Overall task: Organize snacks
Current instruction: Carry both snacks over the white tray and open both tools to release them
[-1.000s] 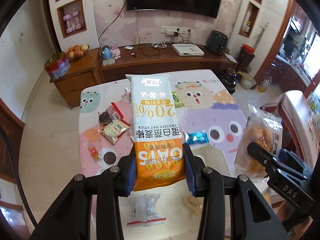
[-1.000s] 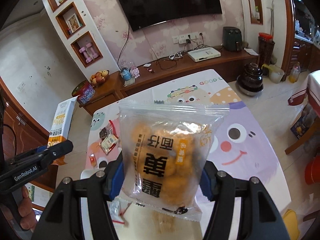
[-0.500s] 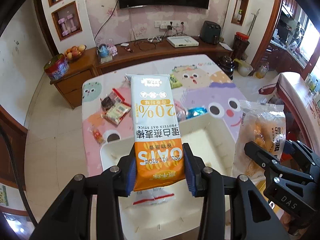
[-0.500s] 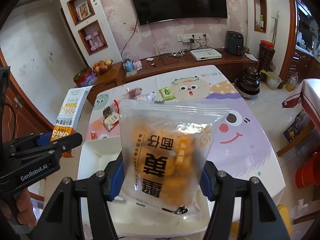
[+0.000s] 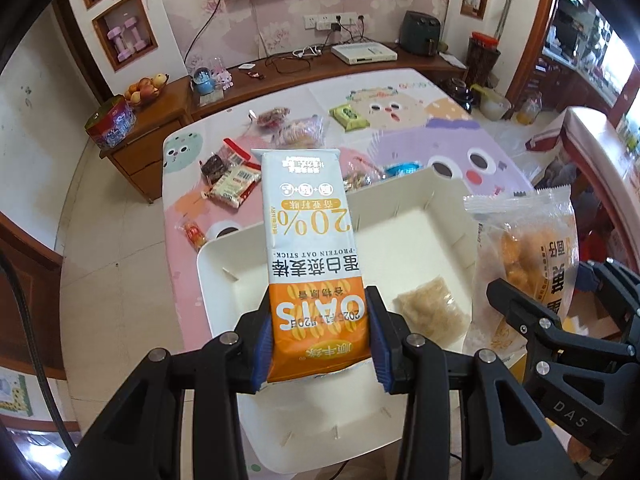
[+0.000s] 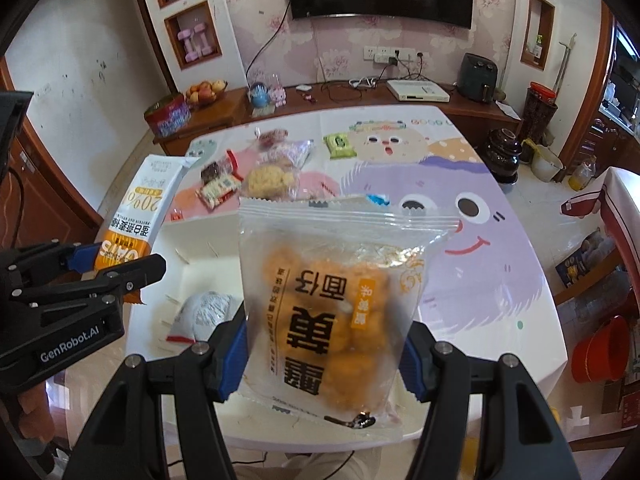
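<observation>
A tall white-and-orange oat-stick packet (image 5: 314, 264) and a clear bag of orange puffs (image 6: 332, 304) are held upright above a white rectangular plastic bin (image 5: 416, 236).

White tray (image 5: 224, 264) partly hidden behind the oat bar packet (image 5: 310, 240), its near edge covered by gripper arms, silver packet (image 6: 208, 312) half hidden behind the clear snack bag (image 6: 332, 296), far small snacks (image 5: 296, 128) too small to read

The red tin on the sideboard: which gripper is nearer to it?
Left. The left gripper, shut on the oat pack, is over the left part of the bin, the red tin's side. The right gripper, holding the clear bag, is further right.
</observation>
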### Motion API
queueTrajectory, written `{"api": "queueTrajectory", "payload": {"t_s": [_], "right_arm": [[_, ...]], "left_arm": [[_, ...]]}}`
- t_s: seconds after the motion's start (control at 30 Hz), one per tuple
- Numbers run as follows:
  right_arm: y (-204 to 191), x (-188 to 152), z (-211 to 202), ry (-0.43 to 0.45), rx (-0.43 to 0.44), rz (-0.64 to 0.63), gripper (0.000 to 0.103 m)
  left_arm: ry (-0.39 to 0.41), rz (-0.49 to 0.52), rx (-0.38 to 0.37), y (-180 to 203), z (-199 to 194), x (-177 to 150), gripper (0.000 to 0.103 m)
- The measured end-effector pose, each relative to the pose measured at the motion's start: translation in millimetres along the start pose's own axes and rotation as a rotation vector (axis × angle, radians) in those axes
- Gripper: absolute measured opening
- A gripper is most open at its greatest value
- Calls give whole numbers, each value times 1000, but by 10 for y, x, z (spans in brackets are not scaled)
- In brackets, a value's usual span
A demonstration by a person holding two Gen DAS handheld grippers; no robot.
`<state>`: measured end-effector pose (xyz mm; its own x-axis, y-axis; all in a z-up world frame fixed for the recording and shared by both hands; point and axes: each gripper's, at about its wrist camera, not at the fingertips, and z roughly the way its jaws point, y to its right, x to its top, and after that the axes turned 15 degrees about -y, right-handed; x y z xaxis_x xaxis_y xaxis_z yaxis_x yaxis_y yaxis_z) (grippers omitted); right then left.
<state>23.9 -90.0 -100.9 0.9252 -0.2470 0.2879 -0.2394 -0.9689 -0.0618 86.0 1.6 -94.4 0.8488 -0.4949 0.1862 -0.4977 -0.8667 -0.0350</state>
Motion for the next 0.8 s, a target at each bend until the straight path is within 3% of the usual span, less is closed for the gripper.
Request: {"api": "queueTrajectory", "payload": {"t_s": [0.6,0.7,0.8], "right_arm": [[-26,-54,266,-83,-42,-15,66],[-41,-48,283,-93,-54,-20,69],[-59,-55,301,-105,-49,-24,78]], "left_arm": [[-64,18,29,52,169,-51,40],[-77,20,33,57,185,-53,41],[-82,18,46,65,191,-56,47]]}}
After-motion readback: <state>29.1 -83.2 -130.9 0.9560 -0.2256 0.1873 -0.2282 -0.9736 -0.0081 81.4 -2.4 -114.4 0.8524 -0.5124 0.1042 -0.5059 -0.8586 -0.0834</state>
